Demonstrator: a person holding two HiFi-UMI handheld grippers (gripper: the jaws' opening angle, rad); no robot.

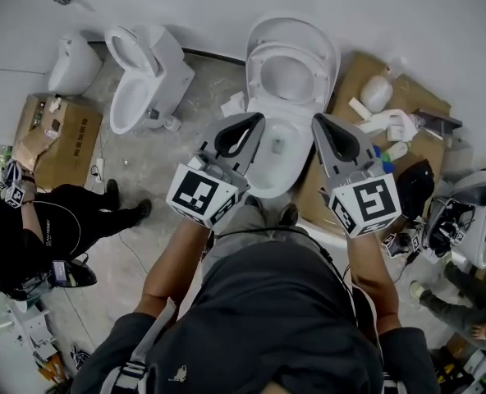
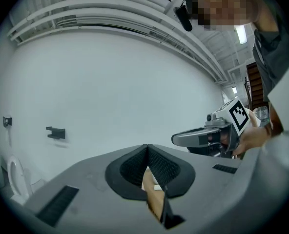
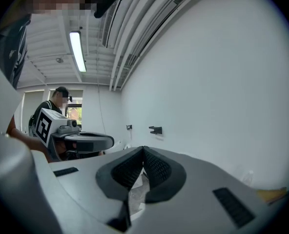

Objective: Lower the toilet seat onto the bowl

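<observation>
In the head view a white toilet stands against the wall, straight ahead of me. Its seat ring (image 1: pixel 269 62) and lid (image 1: pixel 321 41) are both raised upright above the open bowl (image 1: pixel 269 169). My left gripper (image 1: pixel 261 118) is over the bowl's left rim, shut with nothing in it. My right gripper (image 1: pixel 317 120) is at the bowl's right rim, also shut and holding nothing. Neither touches the seat. In the left gripper view the pads (image 2: pixel 159 167) meet at the tip and face a bare white wall. In the right gripper view the pads (image 3: pixel 156 165) meet too.
A second white toilet (image 1: pixel 144 80) and a white fixture (image 1: pixel 72 62) stand at the left, near a cardboard box (image 1: pixel 62 134). A person in black (image 1: pixel 46 228) crouches at the left. Flattened cardboard (image 1: pixel 362 80) with white parts and a black bag (image 1: pixel 414 189) lie at the right.
</observation>
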